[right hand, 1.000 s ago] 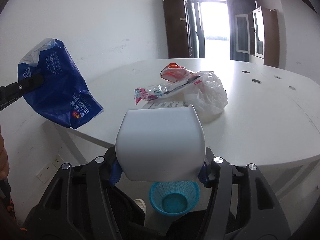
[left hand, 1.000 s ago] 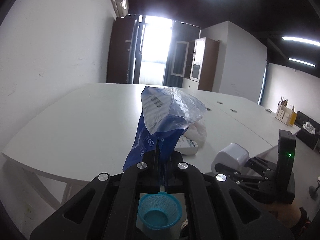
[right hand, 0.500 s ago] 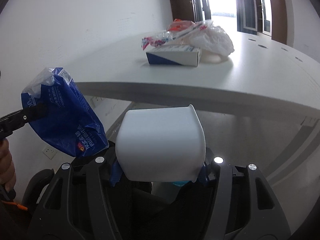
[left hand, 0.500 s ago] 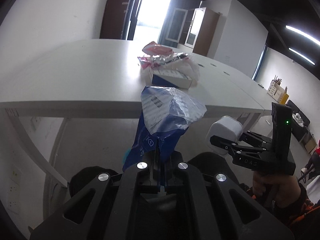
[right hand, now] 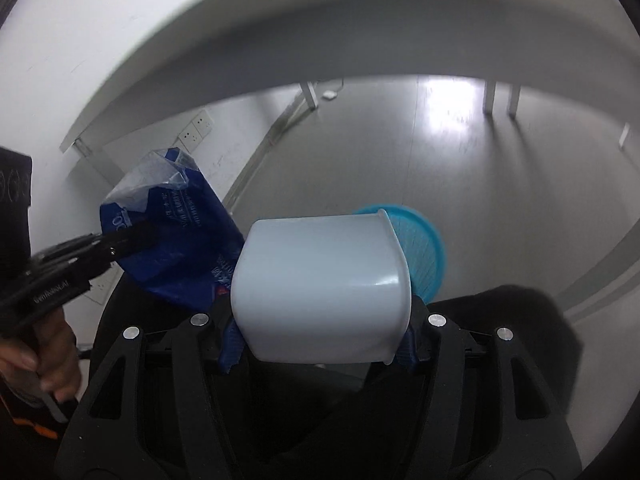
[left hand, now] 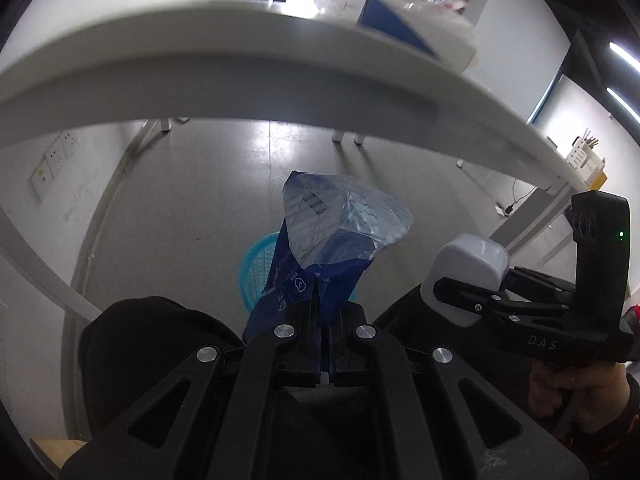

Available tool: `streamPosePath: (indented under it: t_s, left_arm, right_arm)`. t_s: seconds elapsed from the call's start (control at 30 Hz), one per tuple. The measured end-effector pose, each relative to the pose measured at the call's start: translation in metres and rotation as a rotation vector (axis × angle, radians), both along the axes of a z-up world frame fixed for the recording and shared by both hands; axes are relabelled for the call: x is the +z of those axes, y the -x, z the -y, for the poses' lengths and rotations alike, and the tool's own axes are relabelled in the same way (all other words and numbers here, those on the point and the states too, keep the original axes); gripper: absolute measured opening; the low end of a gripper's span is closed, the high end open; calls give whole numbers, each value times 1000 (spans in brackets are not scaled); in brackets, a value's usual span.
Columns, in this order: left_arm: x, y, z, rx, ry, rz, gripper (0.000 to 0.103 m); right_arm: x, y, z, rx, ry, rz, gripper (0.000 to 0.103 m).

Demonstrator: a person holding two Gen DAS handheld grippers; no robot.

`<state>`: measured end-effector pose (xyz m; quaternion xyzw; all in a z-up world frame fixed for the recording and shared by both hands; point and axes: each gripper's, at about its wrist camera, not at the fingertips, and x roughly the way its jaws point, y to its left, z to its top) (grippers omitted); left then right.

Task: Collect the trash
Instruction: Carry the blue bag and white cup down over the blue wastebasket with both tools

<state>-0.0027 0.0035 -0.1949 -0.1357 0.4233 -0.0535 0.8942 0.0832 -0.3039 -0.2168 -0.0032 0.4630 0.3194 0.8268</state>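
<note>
My left gripper [left hand: 323, 320] is shut on a blue plastic bag [left hand: 328, 240] and holds it above a cyan mesh bin [left hand: 258, 272] on the floor. The bag also shows in the right wrist view [right hand: 176, 240], left of the cup. My right gripper [right hand: 322, 344] is shut on a white plastic cup [right hand: 320, 288], held on its side just above and left of the cyan bin [right hand: 420, 248]. The cup and right gripper show at the right of the left wrist view [left hand: 466, 276]. Both grippers are below the table edge.
The white table's curved edge [left hand: 280, 64] arches overhead, with a blue-and-white box [left hand: 404, 28] and more wrappers on top. Table legs [right hand: 490, 96] stand on the grey floor. A dark chair or clothing [left hand: 152, 344] lies below the grippers. Wall sockets [right hand: 196, 130] sit at the left.
Both grippers have dropped from table height to below the table edge and tilted down toward the floor, each still holding its item. The cyan bin has come back into view.
</note>
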Motion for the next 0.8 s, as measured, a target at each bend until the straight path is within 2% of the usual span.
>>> streamPosePath:
  t_s: [0.13,0.2,0.3,0.4,0.53,0.6,0.7,0.8]
  left_arm:
    - [-23,-25,-2,10,19,-39,1]
    - [-36,-36,0,13,1,-49,1]
    - [-56,-60,5,10,10,-114,1]
    - [-77,-79,10,1,-34,-149,1]
    - [-103,-103,3,11,-27,-207,1]
    - [-113,-118,-4,26,-11,-241,1]
    - [-134,-140,-6,48,-47,-335,1]
    - [-150,-160,-15,81,19,-394,1]
  right_arm:
    - [-21,-21,-9,-22,43,-33,56]
    - [-31,-30,-14,-30,64,-46,56]
    - [-46,-42,-20,-43,99,-75,56]
    - [-60,-52,-22,-49,116,-123,56]
    - [-69,-66,-23,-64,125,-179,56]
    - [-80,-77,-25,-72,127,-217,56]
    - [-99,-93,-26,-87,133,-267,56]
    - [-119,-109,-28,-99,152,-297,56]
